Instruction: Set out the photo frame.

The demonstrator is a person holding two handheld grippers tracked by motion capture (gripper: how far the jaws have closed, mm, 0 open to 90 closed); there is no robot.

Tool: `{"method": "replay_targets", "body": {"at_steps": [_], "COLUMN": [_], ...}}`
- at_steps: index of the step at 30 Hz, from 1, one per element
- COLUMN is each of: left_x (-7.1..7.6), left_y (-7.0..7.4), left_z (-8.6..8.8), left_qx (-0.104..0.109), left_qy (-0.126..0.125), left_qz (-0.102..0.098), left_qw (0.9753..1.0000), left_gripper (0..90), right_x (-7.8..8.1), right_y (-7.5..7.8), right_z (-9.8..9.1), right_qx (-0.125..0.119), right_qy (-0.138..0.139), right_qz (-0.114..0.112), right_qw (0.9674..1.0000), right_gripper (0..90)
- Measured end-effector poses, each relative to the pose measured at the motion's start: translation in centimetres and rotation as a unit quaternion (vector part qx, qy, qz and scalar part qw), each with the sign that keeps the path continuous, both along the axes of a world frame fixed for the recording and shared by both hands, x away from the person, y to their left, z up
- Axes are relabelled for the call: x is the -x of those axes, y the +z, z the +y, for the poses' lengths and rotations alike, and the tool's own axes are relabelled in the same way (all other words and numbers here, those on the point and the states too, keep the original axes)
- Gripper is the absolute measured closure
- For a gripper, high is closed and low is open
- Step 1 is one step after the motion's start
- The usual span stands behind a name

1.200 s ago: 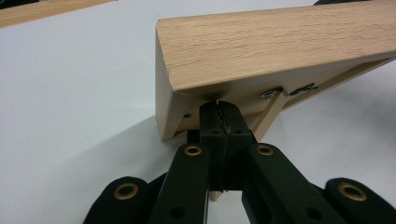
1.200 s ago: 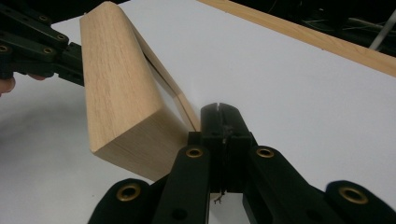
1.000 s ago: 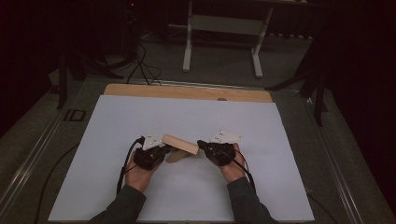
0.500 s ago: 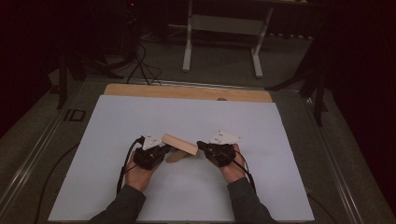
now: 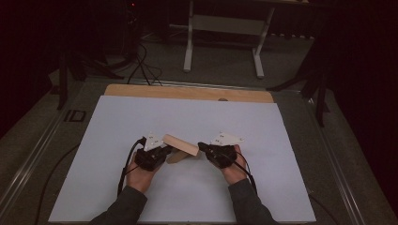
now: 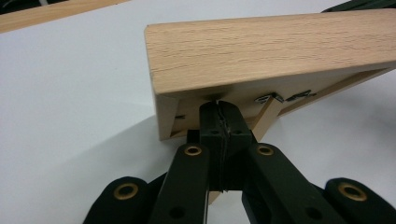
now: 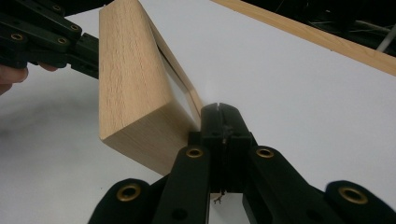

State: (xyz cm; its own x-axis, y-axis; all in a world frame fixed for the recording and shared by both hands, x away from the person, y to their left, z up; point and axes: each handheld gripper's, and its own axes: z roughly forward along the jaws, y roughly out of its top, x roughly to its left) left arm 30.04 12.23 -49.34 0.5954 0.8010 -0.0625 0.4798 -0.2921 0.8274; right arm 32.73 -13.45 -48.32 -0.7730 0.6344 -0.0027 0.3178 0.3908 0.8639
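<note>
Table (image 5: 117, 187): white sheet over it, wood strip along far edge.
Frame (image 5: 180, 144): wooden, held tilted above the sheet's near middle, between both grippers.
Left gripper (image 6: 218, 109): jaws pinching frame's thin edge.
Right gripper (image 7: 219, 114): jaws pinching frame's opposite end.

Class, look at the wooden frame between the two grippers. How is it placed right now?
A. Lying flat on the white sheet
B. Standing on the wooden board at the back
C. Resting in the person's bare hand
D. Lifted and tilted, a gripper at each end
D: the wooden frame is tilted above the white sheet, with the left gripper and right gripper shut at its two ends.
</note>
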Motion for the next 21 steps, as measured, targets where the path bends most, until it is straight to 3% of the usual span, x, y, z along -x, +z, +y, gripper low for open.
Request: {"method": "replay_targets", "body": {"at_steps": [21], "left_x": [0.32], "left_y": [0.33], "left_z": [-0.62], "left_qx": [0.001], "left_qy": [-0.011], "left_qz": [-0.003], "left_qw": [0.9999], "left_gripper": [89.4], "right_x": [0.35], "right_y": [0.04], "right_z": [0.32], "right_qx": [0.005], "right_qy": [0.011], "right_qz": [-0.004], "right_qw": [0.9999], "right_gripper": [89.7]}}
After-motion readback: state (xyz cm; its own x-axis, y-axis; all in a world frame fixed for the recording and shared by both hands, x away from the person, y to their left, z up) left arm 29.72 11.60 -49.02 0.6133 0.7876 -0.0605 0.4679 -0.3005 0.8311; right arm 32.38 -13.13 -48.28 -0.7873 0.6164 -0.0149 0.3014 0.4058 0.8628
